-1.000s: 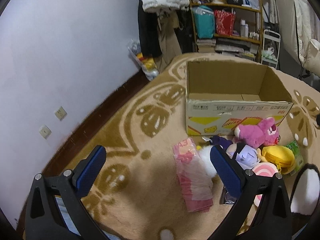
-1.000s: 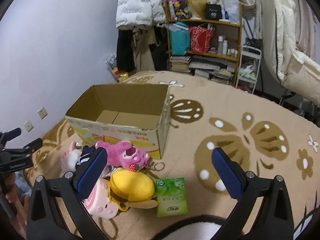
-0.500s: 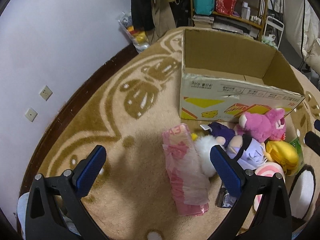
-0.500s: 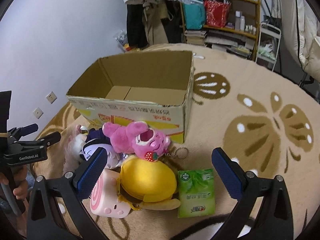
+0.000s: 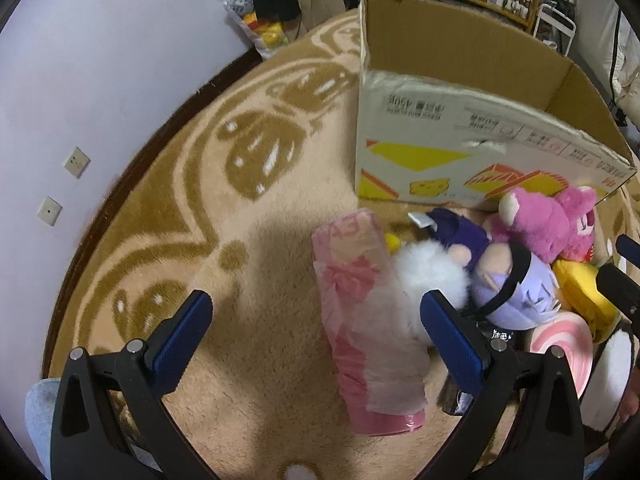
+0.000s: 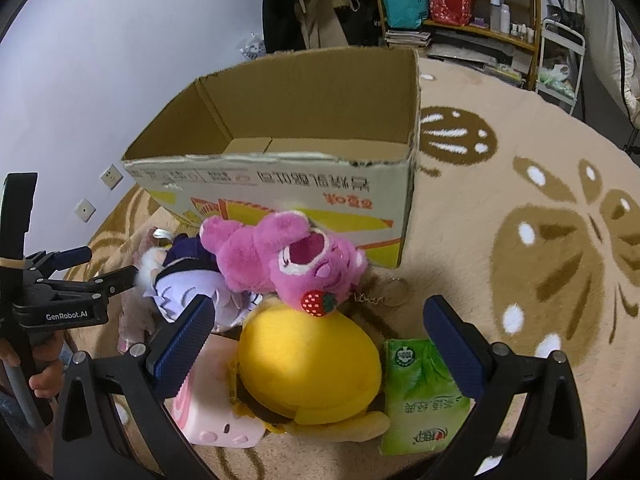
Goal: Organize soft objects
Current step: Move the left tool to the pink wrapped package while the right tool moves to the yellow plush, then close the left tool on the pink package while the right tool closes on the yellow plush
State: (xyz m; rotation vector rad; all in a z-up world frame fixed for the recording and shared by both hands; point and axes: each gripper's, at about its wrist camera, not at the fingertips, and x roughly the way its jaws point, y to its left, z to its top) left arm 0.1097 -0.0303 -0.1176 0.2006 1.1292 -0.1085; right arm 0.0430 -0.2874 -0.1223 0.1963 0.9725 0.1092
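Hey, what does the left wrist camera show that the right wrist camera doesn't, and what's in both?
Only the left wrist view shows the long pink plastic-wrapped roll lying whole on the carpet, ahead between the open left gripper fingers.

Only the right wrist view shows the green tissue packet and the metal keyring, near the open right gripper.

Both show the open brown cardboard box, the pink plush bear, the purple-haired plush doll and the yellow round plush.
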